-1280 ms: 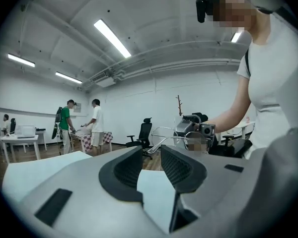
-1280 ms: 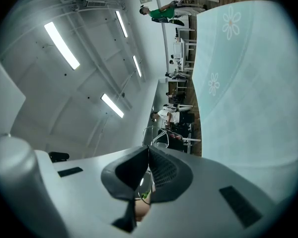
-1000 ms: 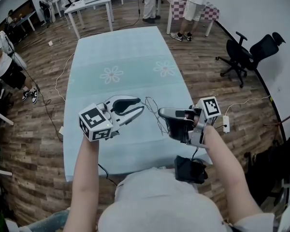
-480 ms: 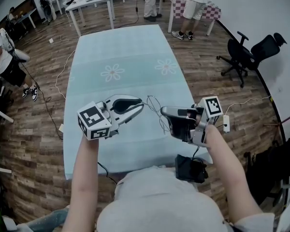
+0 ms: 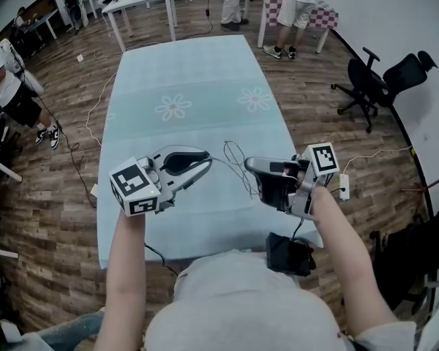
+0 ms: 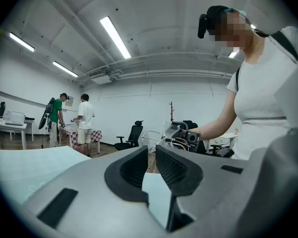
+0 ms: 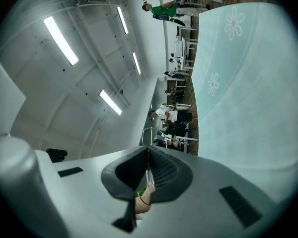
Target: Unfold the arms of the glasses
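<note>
Surface [image 5: 190, 72] — long, covered with pale teal cloth with daisy prints.
Left gripper [image 5: 207, 164] — held level over near end; fingers have just been closing, narrow gap left, nothing seen between them.
Right gripper [image 5: 250, 165] — facing left one, fingers clenched on glasses [image 5: 236, 163].
Glasses — thin wire frame, held in air between both grippers, clear of surface.

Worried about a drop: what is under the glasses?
Only the pale blue tablecloth lies beneath the glasses, which the right gripper holds in the air. The table under that cloth is covered.
</note>
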Demonstrator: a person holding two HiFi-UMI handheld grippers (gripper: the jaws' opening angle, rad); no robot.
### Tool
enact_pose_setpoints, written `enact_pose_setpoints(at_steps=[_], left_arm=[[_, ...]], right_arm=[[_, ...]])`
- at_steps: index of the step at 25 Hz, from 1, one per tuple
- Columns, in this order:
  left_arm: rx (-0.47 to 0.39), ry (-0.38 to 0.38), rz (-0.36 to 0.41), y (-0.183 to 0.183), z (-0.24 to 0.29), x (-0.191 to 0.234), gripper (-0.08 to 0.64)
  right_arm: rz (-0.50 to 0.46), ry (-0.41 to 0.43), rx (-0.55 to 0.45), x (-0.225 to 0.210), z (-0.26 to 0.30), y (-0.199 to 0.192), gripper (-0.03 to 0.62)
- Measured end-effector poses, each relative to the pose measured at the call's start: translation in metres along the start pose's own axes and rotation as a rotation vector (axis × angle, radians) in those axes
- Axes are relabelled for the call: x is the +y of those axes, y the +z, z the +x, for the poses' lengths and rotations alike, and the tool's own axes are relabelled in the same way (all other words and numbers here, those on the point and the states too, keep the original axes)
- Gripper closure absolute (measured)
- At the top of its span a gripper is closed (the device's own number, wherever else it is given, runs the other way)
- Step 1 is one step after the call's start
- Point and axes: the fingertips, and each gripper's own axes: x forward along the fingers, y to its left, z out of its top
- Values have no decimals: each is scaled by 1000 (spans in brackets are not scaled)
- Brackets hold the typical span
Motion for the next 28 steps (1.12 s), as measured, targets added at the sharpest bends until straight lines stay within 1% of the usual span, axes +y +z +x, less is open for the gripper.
enact_pose_setpoints(at_steps=[4, 15, 21, 28], left_arm=[[-1, 9, -18, -4, -5, -3, 502], [-12, 17, -17, -6, -20, -16, 502], [-42, 2, -27, -4, -28, -28, 502], [-55, -23, -41, -8, -37, -46, 502]], right_arm=[[-5, -24, -5, -5, -1, 1, 581], [7, -50, -58, -12, -8, 8, 581], [3, -61, -84, -13, -11, 11, 581], [3, -70, -111, -16, -14, 16, 581]])
